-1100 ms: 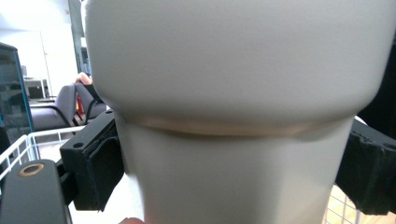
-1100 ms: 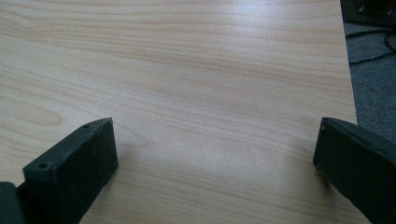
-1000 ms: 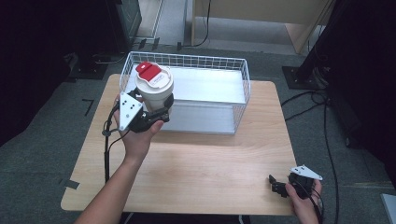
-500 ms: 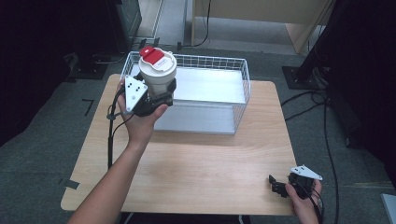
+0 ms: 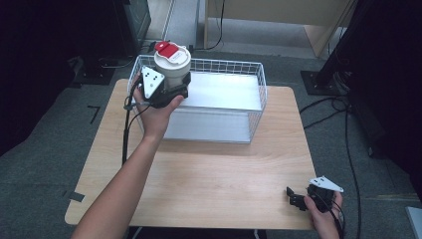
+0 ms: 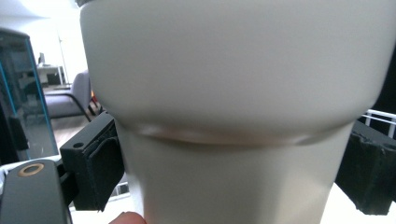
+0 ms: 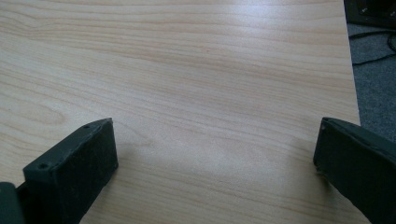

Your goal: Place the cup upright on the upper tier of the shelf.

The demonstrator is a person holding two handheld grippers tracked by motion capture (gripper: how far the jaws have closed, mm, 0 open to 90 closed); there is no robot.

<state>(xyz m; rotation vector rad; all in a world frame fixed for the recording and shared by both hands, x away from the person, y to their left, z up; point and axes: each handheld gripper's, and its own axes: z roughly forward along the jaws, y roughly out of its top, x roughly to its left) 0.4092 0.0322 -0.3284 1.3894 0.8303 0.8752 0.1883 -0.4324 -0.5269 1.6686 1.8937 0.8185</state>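
A white tumbler with a red-tabbed lid stands upright in my left gripper, which is shut on its body and holds it above the left end of the white wire basket. In the left gripper view the tumbler is pressed between the two black pads. My right gripper rests low at the table's front right corner. In the right gripper view that gripper is open, with bare wood between its jaws.
The basket stands at the back of the wooden table, with a white floor inside. Cables lie on the grey carpet to the right. Dark stands flank the table at the back.
My left gripper has carried the tumbler farther from the person, from the basket's near left edge to above its left end. The right gripper has stayed put.
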